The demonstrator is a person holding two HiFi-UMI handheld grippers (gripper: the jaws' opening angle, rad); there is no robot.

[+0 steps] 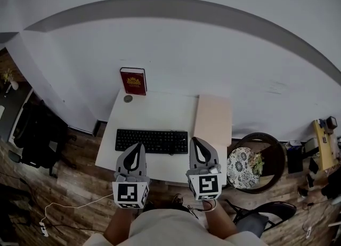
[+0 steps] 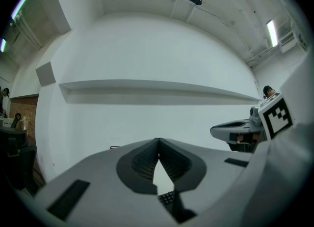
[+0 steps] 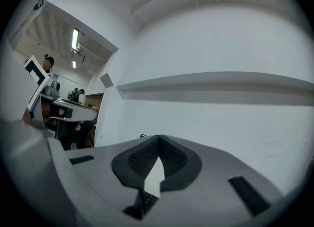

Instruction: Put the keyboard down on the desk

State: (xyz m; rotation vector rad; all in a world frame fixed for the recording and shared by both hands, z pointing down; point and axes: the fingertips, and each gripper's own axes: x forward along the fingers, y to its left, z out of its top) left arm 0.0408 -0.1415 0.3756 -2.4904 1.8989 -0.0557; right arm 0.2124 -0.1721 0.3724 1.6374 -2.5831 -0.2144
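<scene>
Keyboard (image 1: 152, 140) on desk (image 1: 160, 112), near edge partly behind left tool (image 1: 139, 146)

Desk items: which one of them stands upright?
The red book at the back edge of the desk; the black keyboard and the beige board lie flat.

Grey left claw (image 1: 140, 145), grey right claw (image 1: 194, 140), black-and-white marker cubes (image 1: 130, 194), pale clothing (image 1: 170, 228)
</scene>
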